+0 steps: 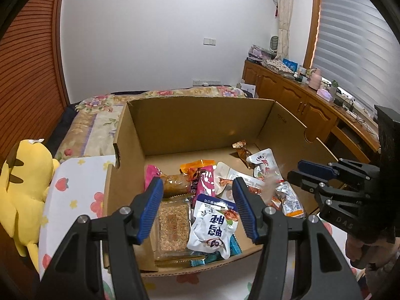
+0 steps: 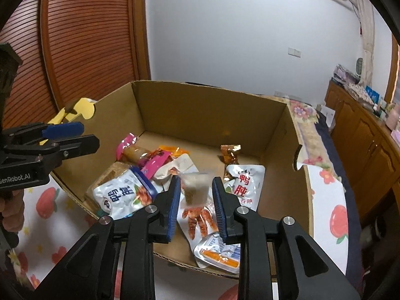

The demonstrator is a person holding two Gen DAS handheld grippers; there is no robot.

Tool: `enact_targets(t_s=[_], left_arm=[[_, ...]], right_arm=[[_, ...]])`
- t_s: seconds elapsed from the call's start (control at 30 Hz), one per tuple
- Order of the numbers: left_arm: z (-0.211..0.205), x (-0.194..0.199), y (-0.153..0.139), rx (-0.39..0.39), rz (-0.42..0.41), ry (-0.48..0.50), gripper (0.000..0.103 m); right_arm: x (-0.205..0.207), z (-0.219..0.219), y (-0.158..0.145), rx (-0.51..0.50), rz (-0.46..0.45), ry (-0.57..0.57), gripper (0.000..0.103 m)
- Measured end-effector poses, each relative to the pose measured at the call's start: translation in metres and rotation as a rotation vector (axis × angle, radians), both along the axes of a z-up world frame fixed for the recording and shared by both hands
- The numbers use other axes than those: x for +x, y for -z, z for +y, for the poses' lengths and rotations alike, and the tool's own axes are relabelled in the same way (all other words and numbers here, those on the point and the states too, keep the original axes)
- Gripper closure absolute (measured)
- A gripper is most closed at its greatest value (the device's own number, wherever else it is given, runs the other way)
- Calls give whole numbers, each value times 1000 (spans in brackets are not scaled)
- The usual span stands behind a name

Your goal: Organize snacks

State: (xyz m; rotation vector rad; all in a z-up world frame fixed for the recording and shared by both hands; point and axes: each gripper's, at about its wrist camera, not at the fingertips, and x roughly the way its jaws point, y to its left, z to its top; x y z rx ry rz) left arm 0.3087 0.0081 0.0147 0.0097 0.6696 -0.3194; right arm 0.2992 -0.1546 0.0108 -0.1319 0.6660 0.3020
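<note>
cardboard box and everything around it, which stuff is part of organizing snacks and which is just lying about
Part of the job:
- cardboard box
- snack packets inside it
- small blurred packet between the open right gripper's fingers
- left gripper, open over the box

Just lying about:
- yellow plush toy
- floral bedding
- wooden cabinets

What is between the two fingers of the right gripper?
In the right wrist view, a small blurred beige snack sits between the right gripper's fingers, above the box. The pads seem not to press it.
</note>
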Motion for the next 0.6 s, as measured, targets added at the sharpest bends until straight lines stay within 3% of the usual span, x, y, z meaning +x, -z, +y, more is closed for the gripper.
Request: enact_targets(t_s=[0.33,0.6], left_arm=[[-4,-13,-10,11,-40,-8,46],[-5,-53,-30,38,-120,-28,45]], right_arm=[[-13,-3,-7,9,-23,2,74],[-62,-14,-36,55,-98,2,71]])
